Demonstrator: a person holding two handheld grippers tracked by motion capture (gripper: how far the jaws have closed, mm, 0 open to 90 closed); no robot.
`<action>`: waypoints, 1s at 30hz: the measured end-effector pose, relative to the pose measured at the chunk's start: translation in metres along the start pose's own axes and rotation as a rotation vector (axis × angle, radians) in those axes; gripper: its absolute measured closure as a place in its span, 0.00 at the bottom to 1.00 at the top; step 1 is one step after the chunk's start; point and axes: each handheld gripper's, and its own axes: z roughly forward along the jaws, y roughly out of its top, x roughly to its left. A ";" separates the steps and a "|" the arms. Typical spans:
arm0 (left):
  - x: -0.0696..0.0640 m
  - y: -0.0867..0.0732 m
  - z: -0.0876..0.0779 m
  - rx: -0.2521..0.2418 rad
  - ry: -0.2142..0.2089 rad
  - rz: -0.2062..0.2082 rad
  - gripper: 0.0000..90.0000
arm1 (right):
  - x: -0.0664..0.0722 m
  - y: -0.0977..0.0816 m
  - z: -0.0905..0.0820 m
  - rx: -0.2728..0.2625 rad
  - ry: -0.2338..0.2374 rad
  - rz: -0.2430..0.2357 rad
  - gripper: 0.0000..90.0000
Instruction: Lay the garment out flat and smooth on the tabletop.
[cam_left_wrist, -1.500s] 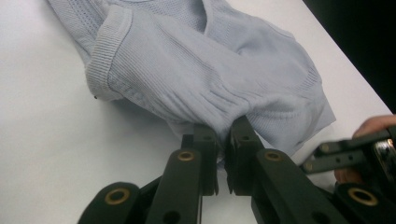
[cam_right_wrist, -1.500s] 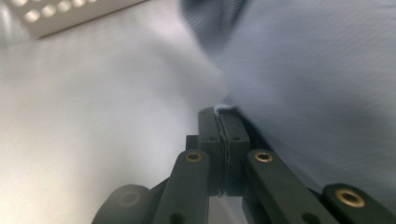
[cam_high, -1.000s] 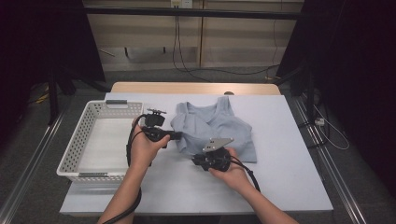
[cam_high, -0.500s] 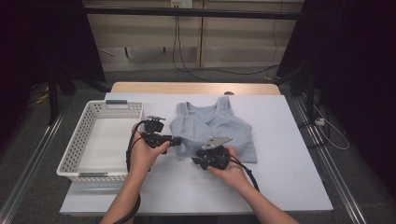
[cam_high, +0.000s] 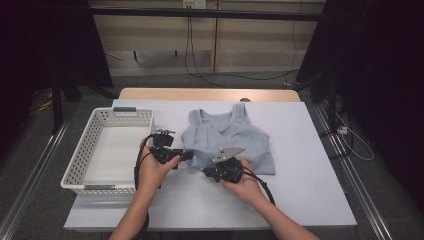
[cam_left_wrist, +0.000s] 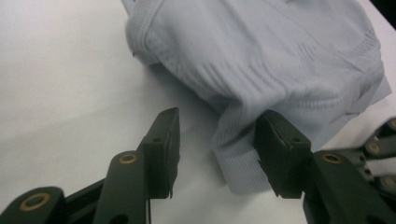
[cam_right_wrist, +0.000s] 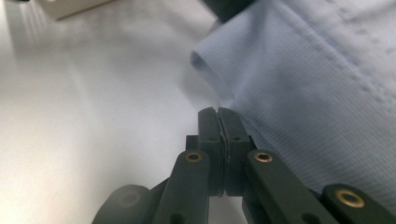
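Left gripper (cam_left_wrist: 215, 154) jaws apart astride top (cam_left_wrist: 261, 70) hem; right gripper (cam_right_wrist: 218, 116) clenched, pinched cloth unclear.

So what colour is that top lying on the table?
Pale blue-grey top, ribbed knit; the left gripper view shows it best.

Both grippers are black: the left gripper (cam_high: 186, 156) trails a looped black cable, the right gripper (cam_high: 207, 173) carries a grey three-cornered plate. Brass-coloured pins stud the jaws. Forearms seemingly bare, unsleeved.
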 end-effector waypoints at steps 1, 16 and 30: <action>0.000 0.000 0.000 0.001 -0.003 0.002 0.58 | 0.000 -0.001 0.000 0.004 0.009 -0.005 1.00; -0.006 -0.003 0.014 0.048 -0.031 0.030 0.94 | -0.022 -0.007 -0.038 -0.082 -0.084 0.082 0.72; -0.011 0.000 -0.010 0.076 -0.034 0.022 0.95 | -0.067 -0.032 -0.088 -0.139 -0.303 0.221 0.51</action>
